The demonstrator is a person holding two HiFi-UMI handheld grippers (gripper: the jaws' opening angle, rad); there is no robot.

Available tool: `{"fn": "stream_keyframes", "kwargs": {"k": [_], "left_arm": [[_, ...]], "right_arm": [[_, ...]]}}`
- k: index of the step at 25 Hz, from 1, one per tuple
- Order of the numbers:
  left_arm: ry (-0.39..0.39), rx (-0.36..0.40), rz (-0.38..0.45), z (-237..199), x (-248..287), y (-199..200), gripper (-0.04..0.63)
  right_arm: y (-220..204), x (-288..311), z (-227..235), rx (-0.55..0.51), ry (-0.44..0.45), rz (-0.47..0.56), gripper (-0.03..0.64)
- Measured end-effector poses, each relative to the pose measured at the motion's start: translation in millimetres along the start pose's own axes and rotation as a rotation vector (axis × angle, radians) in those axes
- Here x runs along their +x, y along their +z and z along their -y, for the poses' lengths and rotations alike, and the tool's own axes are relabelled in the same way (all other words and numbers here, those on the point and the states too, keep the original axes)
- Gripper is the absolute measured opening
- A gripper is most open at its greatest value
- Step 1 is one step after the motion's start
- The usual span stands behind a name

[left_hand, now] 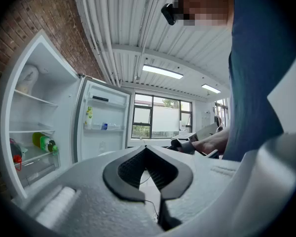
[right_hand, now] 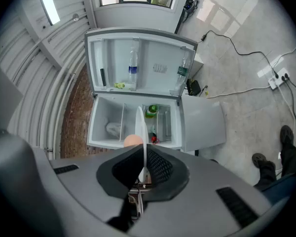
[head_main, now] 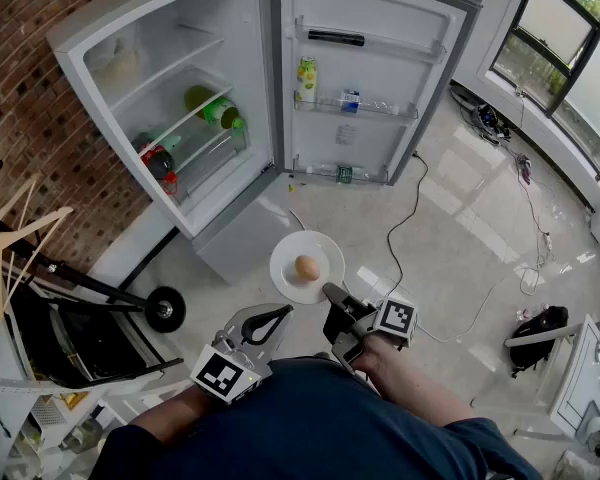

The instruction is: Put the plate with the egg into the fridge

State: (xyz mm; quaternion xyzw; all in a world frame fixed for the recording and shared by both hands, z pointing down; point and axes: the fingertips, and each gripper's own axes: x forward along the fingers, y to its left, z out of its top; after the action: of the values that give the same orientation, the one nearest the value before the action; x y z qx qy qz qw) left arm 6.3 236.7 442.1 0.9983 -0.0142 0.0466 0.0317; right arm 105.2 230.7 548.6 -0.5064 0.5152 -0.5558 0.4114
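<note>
Carrying stage. Fridge (head_main: 170,88) stands with its door (head_main: 365,78) open. The shelves (head_main: 165,76) are partly stocked with bottles (head_main: 220,114), and free room shows higher up.

Plate (head_main: 288,250) is not yet inside: it hangs over the floor (head_main: 460,228) in front of the fridge, short of the opening. It is round, so it has no long axis. It lies level, face up, reaching from the jaws toward the fridge.

Right hand-held gripper (head_main: 332,295) is clamped narrow on the plate's near rim. Grasp is done; transport and set-down are left. Left hand-held gripper (head_main: 272,316) is closed on nothing, low beside the right one.

Egg (head_main: 307,267) sits about mid-plate, its long axis seemingly along that same line.
</note>
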Motion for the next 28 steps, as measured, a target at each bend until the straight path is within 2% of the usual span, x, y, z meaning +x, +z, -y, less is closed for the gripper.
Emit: {"fn": "stream_keyframes", "kwargs": {"k": [8,13,19,28], "left_arm": [[0.023,0.002,0.002,4,4,2,0.003],[0.041,0.001,-0.007,11,10,0,0.003],[0.095,-0.015,-0.013,13,13,-8,0.003],[0.163,-0.03,-0.01,-15,8,-12,0.003]], "right_arm": [[4,-2,-1,-0.004,0.003,-0.023,0.02],[11,-8,4,0.033,0.01,-0.023,0.02],[14,-5,15,0.024,-0.001,-0.08,0.02],[11,26,18,0.014,-0.017,-0.142,0.02]]}}
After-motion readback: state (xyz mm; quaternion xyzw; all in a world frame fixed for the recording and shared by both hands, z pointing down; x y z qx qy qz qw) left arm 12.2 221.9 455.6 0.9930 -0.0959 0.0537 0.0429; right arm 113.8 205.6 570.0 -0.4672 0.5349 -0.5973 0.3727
